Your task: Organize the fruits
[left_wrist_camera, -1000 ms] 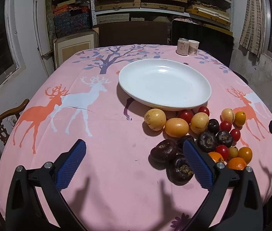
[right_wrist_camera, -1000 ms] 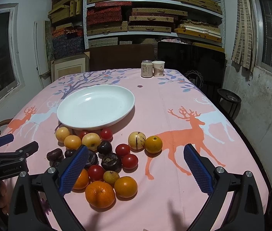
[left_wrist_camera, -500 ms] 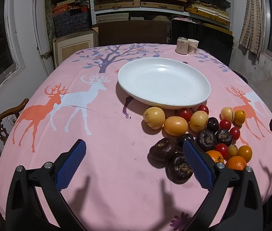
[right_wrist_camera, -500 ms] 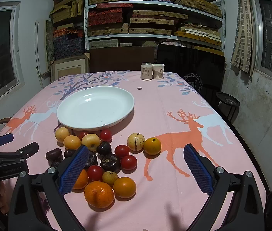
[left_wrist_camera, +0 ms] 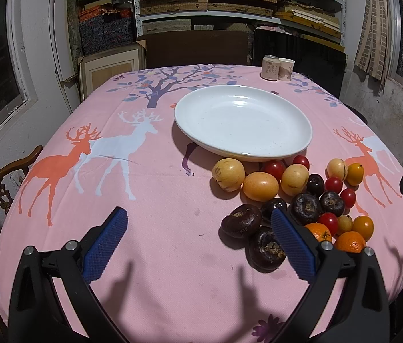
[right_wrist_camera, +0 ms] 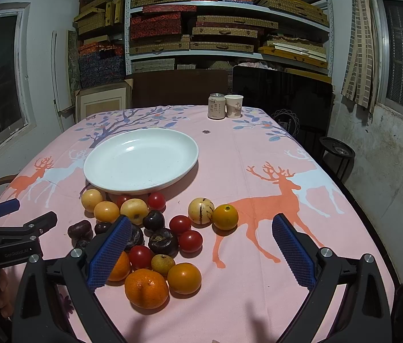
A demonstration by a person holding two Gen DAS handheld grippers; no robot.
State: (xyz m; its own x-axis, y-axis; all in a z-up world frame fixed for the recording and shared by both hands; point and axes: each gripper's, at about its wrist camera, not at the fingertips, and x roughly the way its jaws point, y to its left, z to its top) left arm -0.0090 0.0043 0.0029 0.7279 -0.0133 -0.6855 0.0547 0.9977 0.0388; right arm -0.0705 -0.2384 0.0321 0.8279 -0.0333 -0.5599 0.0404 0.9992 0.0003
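Two views share one table, draped in a pink cloth [left_wrist_camera: 172, 200] printed with deer and a tree. In the left wrist view, the left gripper [left_wrist_camera: 198, 240] hangs with jaws spread wide, holding nothing; the fruits [left_wrist_camera: 292, 200] lie heaped at 2 o'clock from it, just below the bare white plate [left_wrist_camera: 244, 125]. A can [left_wrist_camera: 270, 67] with unreadable writing and a paper cup [left_wrist_camera: 286, 69] stand at 12 o'clock, before shelves of boxes. In the right wrist view, the right gripper [right_wrist_camera: 201, 248] is likewise wide open and empty, fruits [right_wrist_camera: 155, 240] at 11 o'clock, plate [right_wrist_camera: 141, 161] beyond. The left gripper [right_wrist_camera: 15, 234] shows at 9 o'clock, lettered "GenRobot.AI". Windows flank the room.
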